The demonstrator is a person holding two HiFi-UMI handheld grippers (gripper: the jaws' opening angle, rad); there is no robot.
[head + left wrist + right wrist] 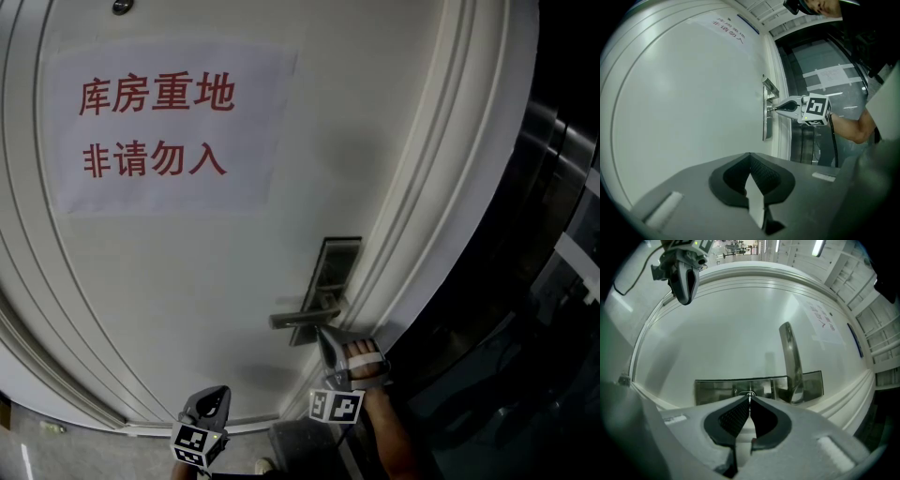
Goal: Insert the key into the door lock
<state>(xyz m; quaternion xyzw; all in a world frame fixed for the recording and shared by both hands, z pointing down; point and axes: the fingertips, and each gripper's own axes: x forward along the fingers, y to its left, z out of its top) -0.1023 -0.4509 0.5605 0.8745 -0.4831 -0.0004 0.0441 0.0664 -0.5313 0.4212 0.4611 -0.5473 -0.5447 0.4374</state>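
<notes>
My right gripper (750, 400) pinches key (750, 394), tip seemingly at lock (722, 390); I keep level, push straight. Left gripper (750, 161) closed, empty.

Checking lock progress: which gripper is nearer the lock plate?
Right. The right gripper holds the key at the lock plate, below the handle; the left gripper hangs off to the left, apart from it.
</notes>
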